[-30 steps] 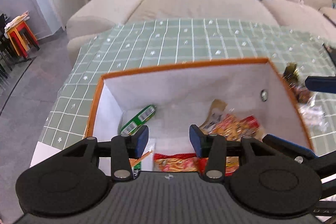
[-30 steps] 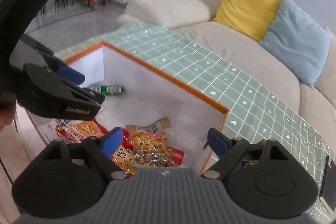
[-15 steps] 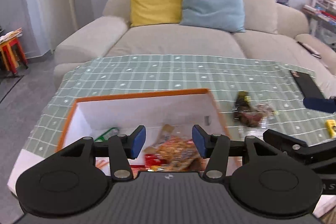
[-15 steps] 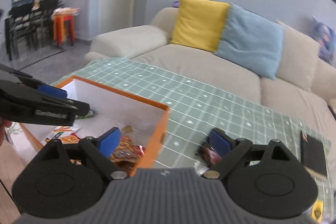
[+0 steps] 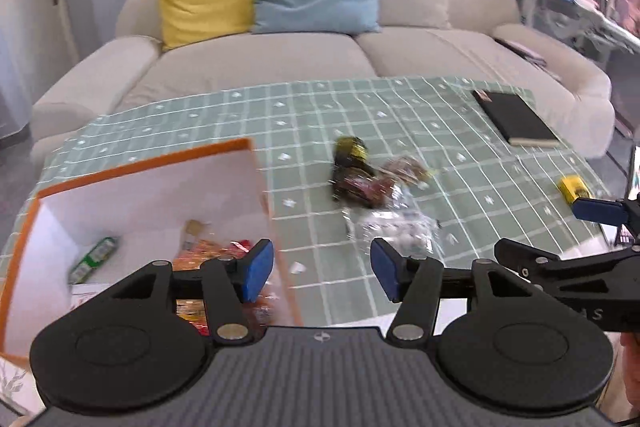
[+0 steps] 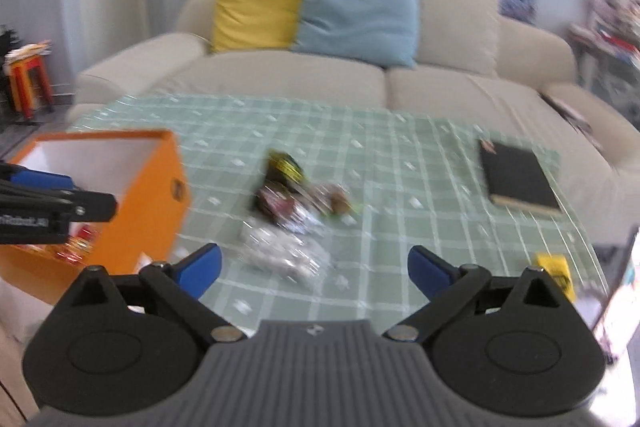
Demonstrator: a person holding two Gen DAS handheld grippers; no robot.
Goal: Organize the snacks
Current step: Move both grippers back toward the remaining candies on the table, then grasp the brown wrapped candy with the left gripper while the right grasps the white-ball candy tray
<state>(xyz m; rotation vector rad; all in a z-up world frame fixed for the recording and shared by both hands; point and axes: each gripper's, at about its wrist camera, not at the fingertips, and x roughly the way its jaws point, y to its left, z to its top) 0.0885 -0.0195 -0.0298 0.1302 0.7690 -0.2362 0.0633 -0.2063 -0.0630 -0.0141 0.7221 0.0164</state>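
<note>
An orange box (image 5: 144, 163) with a white inside stands at the table's left and holds a green packet (image 5: 94, 259) and red and orange snack packs (image 5: 216, 251). It also shows in the right wrist view (image 6: 152, 195). A small heap of snacks lies on the green cloth: a dark pack (image 5: 352, 167), a reddish pack (image 6: 276, 203) and a clear bag (image 5: 394, 227) (image 6: 284, 251). My left gripper (image 5: 322, 275) is open and empty over the box's right edge. My right gripper (image 6: 314, 269) is open and empty, just in front of the clear bag.
A black notebook (image 5: 514, 117) (image 6: 518, 177) lies at the far right of the table. A small yellow item (image 5: 574, 189) (image 6: 554, 273) lies near the right edge. A beige sofa (image 5: 320, 55) with yellow and blue cushions stands behind the table.
Both grippers have lifted out of the box and swung right toward the snack heap. The left jaws have opened wider. Both stay empty.
</note>
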